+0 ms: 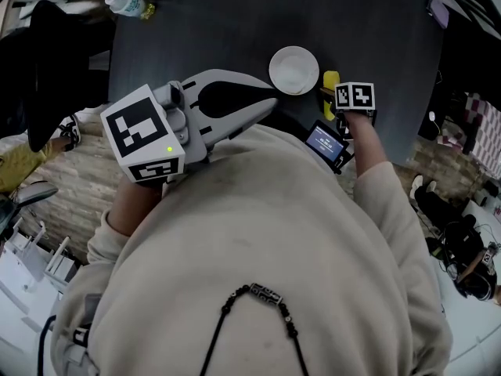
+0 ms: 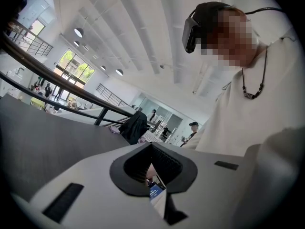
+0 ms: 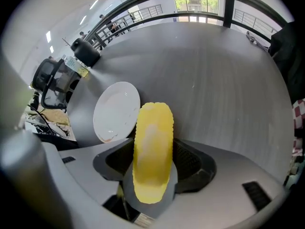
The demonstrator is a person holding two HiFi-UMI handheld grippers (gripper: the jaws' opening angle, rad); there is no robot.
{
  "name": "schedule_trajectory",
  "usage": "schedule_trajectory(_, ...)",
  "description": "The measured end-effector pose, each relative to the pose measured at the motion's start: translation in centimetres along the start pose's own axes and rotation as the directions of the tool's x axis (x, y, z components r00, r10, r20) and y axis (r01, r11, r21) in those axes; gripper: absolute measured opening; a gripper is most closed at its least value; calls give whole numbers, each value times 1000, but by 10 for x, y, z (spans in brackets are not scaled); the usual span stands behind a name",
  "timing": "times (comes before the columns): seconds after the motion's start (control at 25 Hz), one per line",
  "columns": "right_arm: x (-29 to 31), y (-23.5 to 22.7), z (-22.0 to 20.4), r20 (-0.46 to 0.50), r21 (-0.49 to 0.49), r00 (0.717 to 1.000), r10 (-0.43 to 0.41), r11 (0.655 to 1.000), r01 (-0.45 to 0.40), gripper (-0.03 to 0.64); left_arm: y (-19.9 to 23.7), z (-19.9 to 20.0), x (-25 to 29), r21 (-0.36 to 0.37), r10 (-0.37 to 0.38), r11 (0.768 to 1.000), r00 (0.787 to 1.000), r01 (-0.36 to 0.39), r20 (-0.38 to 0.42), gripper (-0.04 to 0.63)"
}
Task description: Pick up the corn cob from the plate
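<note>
The yellow corn cob [image 3: 152, 151] stands upright between the jaws of my right gripper [image 3: 153, 168], which is shut on it. In the head view the corn cob [image 1: 331, 83] is just right of the white plate [image 1: 293, 70] and clear of it, with the right gripper [image 1: 338, 95] behind it. The plate [image 3: 116, 111] has nothing on it and rests on the dark table [image 3: 224, 94]. My left gripper [image 1: 270, 105] is raised near the person's chest, jaws shut on nothing. In the left gripper view, the left gripper [image 2: 152, 146] points up towards the person and the ceiling.
A water bottle [image 1: 129, 5] lies at the table's far left corner, and the same bottle [image 3: 78, 56] shows beyond the plate. A small lit screen [image 1: 327, 142] sits on the right gripper. Bags, shoes and cables lie on the floor around the table.
</note>
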State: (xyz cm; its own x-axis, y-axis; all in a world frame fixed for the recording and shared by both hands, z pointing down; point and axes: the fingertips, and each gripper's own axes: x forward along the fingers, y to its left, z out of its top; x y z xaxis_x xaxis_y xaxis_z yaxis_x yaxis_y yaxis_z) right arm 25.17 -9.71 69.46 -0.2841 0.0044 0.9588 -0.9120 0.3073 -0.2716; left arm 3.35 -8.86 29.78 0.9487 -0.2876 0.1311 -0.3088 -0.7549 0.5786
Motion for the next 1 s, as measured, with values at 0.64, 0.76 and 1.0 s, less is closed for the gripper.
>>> schedule_trajectory(0.64, 1, -2, -6, 8, -3, 998, 58, 998, -58, 255, 17, -16, 10, -18, 82, 996, 994, -84, -71, 6)
schedule_trajectory(0.76, -2, -1, -11, 27, 55, 994, 107, 993, -109, 255, 15, -17, 12, -13, 73, 997, 994, -74, -79, 6)
schedule_trajectory(1.0, -18, -4, -2, 101, 111, 987, 128, 984, -139, 255, 18, -23, 15, -22, 71, 997, 993, -74, -92, 6)
